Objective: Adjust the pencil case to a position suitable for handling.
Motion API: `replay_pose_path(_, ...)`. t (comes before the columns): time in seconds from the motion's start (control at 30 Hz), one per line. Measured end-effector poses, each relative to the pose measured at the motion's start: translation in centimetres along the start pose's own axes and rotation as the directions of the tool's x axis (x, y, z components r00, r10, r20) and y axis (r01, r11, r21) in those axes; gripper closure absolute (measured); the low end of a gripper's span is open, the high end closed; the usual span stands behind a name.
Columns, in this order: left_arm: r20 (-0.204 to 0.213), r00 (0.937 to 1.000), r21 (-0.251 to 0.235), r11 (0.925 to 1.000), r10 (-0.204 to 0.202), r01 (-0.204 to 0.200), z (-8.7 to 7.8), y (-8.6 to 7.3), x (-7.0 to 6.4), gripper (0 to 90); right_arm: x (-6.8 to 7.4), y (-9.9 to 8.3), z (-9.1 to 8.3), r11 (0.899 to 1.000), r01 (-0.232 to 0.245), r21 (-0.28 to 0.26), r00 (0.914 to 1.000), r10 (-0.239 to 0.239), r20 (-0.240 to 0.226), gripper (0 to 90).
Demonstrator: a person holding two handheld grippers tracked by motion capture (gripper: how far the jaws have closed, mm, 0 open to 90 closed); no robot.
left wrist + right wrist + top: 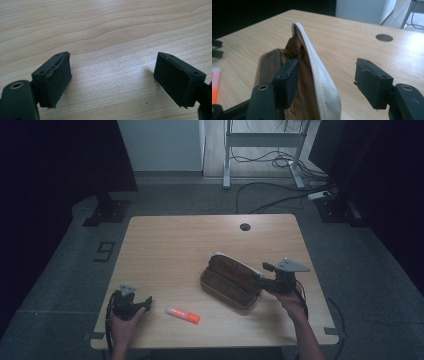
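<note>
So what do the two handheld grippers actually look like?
Both are black. The left gripper and the right gripper each carry a grey three-cornered plate on top and trail a dark cable. Up close, each has two blocky black pads with small screw holes.

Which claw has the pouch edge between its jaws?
The right claw: its open jaws straddle the pouch's white rim. The left claw is open over bare table.

A single dark figure (pixel 104 252) is marked on the grey floor (pixel 65 270), just off the worktop (pixel 175 245) at about ten o'clock from its middle; it reads as a 9, or a 6 if turned. The orange and white marker (pixel 183 315) bears print too small to read.
</note>
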State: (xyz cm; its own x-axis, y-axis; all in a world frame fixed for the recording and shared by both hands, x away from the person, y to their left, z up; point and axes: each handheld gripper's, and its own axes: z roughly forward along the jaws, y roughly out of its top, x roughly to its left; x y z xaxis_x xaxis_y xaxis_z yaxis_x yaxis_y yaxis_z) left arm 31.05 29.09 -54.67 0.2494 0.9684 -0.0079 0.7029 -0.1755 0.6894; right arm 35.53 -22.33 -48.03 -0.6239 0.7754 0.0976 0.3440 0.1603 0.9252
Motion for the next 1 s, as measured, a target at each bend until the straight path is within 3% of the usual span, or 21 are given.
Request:
replay_pose_path(0.13, 0.000, 1.0000, 0.000, 1.0000, 0.000, 0.000, 0.0, 0.0, 0.0, 14.1, 0.9, 0.7, -0.6, 0.999, 0.013, -0.030, 0.9998, -0.014, -0.014, 34.3)
replay_pose_path(0.3, 0.000, 1.0000, 0.000, 1.0000, 0.000, 0.000, 0.0, 0.0, 0.0, 14.1, 2.4, 1.4, -0.9, 0.998, 0.035, -0.050, 0.9971, -0.038, -0.066, 36.3)
replay_pose_path(0.63, 0.000, 1.0000, 0.000, 1.0000, 0.000, 0.000, 0.0, 0.0, 0.0, 14.1, 5.6, 1.6, 0.4, 0.997, 0.067, -0.026, 0.9871, -0.070, -0.144, 35.8)
replay_pose_path(1.0, 0.001, 1.0000, -0.001, 1.0000, 0.000, 0.000, 0.0, 0.0, 0.0, 14.3, 7.1, 1.4, 1.3, 0.997, 0.070, -0.019, 0.9815, -0.073, -0.177, 36.3)
